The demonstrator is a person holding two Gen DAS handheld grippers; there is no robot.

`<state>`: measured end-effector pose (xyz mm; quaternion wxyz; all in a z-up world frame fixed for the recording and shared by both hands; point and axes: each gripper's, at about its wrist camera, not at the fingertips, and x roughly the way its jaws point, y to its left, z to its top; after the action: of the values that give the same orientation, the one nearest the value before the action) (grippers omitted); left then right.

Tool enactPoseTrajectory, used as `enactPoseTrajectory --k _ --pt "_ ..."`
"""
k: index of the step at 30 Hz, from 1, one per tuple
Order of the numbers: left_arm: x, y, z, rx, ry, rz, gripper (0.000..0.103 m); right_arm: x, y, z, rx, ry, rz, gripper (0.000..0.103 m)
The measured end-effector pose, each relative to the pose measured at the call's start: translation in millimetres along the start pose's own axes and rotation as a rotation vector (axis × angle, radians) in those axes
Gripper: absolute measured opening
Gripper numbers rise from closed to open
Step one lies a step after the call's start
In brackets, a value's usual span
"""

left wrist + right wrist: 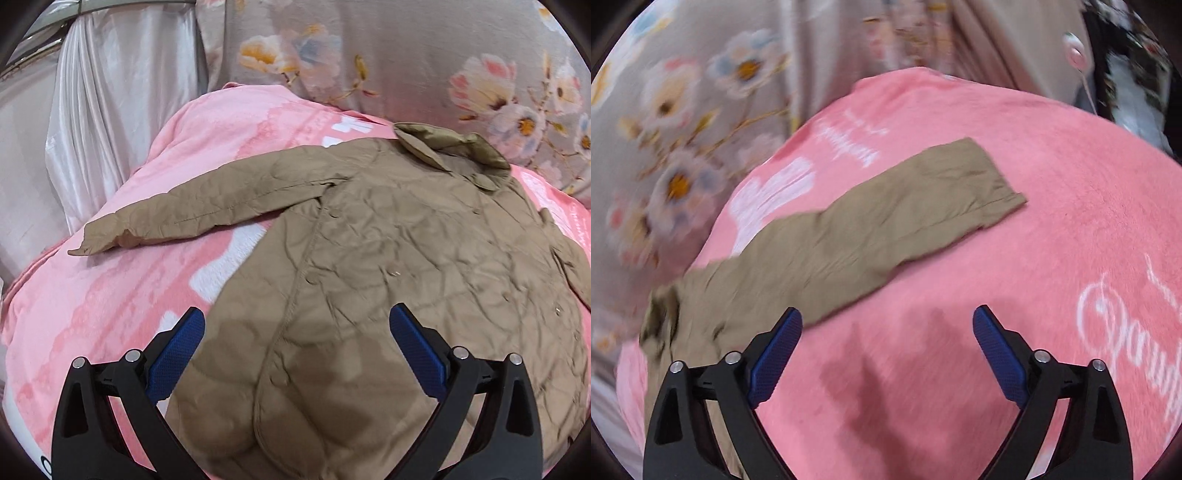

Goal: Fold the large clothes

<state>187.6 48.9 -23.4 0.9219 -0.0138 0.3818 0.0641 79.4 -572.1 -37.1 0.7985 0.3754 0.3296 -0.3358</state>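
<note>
A tan quilted jacket [388, 266] lies flat on a pink blanket [110, 295], collar at the far side and one sleeve [207, 206] stretched out to the left. My left gripper [297, 325] is open and empty, hovering above the jacket's near hem. In the right wrist view the other sleeve [871, 229] lies stretched across the pink blanket [1052, 221], its cuff at the far right. My right gripper [888, 325] is open and empty, above bare blanket just near of that sleeve. The right view is blurred.
A grey floral bedsheet [406, 55] rises behind the blanket, also in the right wrist view [683, 129]. A white satin curtain [122, 92] hangs at the far left. A dark patterned object [1134, 85] sits at the far right.
</note>
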Motion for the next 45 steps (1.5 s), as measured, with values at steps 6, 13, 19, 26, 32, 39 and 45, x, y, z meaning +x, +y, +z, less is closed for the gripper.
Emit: enactPoseTrajectory --k 6,13,19,26,32,39,45 --pt "19 3 4 0.000 0.011 0.015 0.098 45 -18 30 0.068 0.012 -0.046 0.065" --pt "32 14 1 -0.002 0.043 0.062 0.098 29 37 43 -0.001 -0.116 0.017 0.005" --pt "35 25 -6 -0.025 0.069 0.068 0.098 -51 218 -11 -0.448 -0.245 0.298 0.005" --pt "33 30 -13 -0.028 0.087 0.049 0.098 -63 361 -139 -0.803 -0.134 0.531 0.004" --pt "33 35 -20 -0.003 0.092 0.049 0.098 -43 396 -222 -0.919 0.008 0.595 0.004" --pt "41 42 -30 -0.007 0.121 0.059 0.098 -37 412 -281 -1.001 0.102 0.618 0.003" --pt "49 46 -35 -0.012 0.137 0.061 0.098 -14 416 -319 -1.080 0.220 0.575 0.013"
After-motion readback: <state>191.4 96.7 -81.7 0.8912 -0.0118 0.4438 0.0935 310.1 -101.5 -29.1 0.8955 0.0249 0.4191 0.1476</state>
